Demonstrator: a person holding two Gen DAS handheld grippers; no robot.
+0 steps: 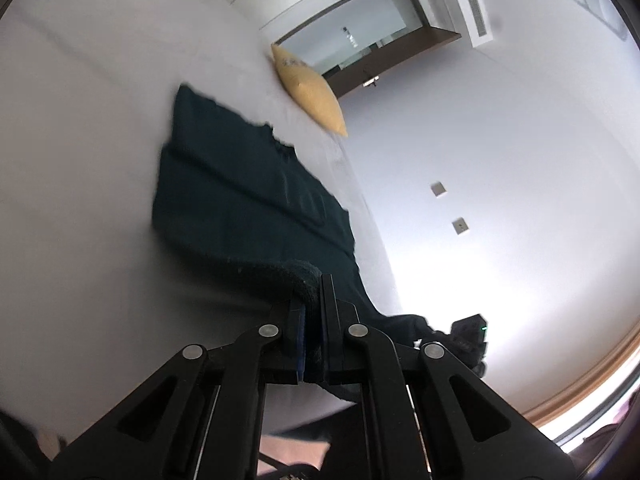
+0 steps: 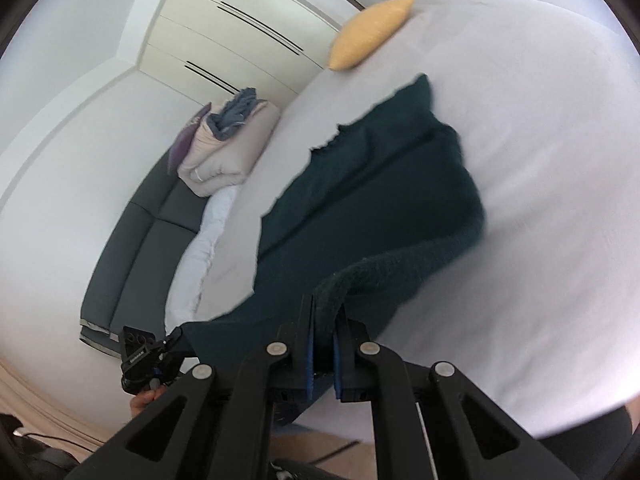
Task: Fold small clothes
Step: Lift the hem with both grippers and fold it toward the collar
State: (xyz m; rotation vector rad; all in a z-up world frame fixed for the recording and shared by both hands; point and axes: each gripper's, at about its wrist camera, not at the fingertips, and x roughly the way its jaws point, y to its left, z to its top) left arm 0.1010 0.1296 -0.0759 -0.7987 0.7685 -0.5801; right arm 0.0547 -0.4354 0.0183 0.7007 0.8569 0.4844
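A dark green knitted garment (image 1: pixel 248 200) lies spread on a white bed (image 1: pixel 80 140). My left gripper (image 1: pixel 310 300) is shut on its near edge, lifting a thick fold off the bed. In the right wrist view the same garment (image 2: pixel 372 192) lies on the bed (image 2: pixel 540 200), and my right gripper (image 2: pixel 324 312) is shut on another part of the near edge, also raised. The left gripper (image 2: pixel 140 356) shows at the lower left of the right wrist view. The right gripper (image 1: pixel 468 332) shows at the lower right of the left wrist view.
A yellow pillow (image 1: pixel 310 92) lies at the far end of the bed, also in the right wrist view (image 2: pixel 372 32). A folded duvet and cushions (image 2: pixel 228 144) sit on a dark sofa (image 2: pixel 132 240) beside the bed. A wall and door (image 1: pixel 360 40) stand beyond.
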